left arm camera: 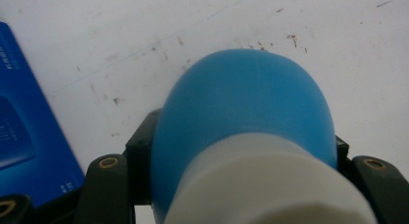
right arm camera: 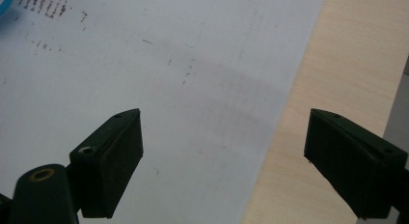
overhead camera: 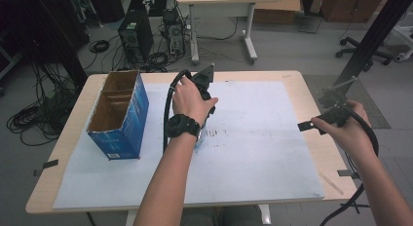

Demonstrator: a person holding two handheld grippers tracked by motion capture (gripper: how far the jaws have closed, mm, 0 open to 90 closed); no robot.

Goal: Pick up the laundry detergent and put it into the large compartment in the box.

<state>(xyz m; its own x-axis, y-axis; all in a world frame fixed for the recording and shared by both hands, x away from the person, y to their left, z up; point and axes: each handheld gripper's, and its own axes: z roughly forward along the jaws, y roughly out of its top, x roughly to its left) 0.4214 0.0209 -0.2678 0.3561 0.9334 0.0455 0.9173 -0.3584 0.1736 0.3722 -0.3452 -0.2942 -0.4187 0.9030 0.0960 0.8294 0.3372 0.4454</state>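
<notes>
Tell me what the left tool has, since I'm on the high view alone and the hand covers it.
Observer: The left tool is shut on a rounded blue and white object, with a jaw on each side of it.
Operator: Which end faces away from the hand?
Observer: The blue end. The white part sits nearer the tool's camera.
Operator: And is there anything in the right tool?
Observer: No. The right tool is open with nothing between its jaws, above the edge where the white sheet meets the bare table.
</notes>
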